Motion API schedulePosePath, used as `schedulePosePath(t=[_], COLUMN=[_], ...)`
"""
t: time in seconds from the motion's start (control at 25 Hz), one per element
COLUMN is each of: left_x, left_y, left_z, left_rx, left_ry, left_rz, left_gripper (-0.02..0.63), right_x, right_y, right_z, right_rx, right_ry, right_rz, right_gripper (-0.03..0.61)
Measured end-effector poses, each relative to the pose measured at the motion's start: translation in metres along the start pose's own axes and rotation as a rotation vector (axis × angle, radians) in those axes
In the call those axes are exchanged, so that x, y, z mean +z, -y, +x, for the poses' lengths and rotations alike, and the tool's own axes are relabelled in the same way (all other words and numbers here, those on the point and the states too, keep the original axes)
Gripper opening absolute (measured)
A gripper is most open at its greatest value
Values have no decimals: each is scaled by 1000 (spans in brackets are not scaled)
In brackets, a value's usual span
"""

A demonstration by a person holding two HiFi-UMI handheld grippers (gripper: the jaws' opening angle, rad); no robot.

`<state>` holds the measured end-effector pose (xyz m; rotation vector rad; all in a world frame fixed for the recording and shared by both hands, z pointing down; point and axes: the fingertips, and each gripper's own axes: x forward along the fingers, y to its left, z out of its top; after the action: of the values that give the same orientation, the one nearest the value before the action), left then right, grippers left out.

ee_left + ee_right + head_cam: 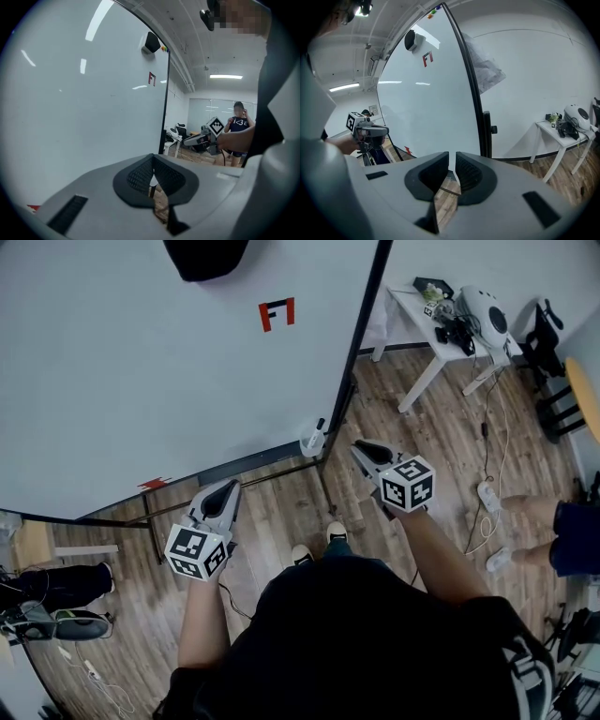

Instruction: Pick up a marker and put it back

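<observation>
Together, left hand-held gripper (230,486) and right hand-held gripper (361,448) face one whiteboard (141,362).

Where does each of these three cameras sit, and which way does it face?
Head view: on the person's head, looking down at the whiteboard and floor; shows their arms, shoes, left tongs and right tongs.
Left gripper view: rides the left tongs, looking along its closed jaws at the whiteboard; the right tongs show at right.
Right gripper view: rides the right tongs, looking along its parted jaws at the whiteboard's edge and a white table; the left tongs show at left.
Shared: all three show the whiteboard's red mark.
</observation>
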<state>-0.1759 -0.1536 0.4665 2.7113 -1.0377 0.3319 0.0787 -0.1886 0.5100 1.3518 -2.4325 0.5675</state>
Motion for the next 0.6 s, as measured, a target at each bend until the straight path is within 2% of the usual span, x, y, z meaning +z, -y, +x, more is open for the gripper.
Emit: schedulePosePath(t=[0.36,0.6], left_x=[12,11], left_y=[6,8], left_z=[14,22], left_rx=[53,76], left_ry=[-8,-11], left_rz=[2,-14], left_gripper=[12,12], right_x=[-1,-16], right_y=[22,40], right_z=[18,42], right_rx=[56,67], right_ry=[-16,-49], right_rz=[-1,11], right_gripper=[48,54])
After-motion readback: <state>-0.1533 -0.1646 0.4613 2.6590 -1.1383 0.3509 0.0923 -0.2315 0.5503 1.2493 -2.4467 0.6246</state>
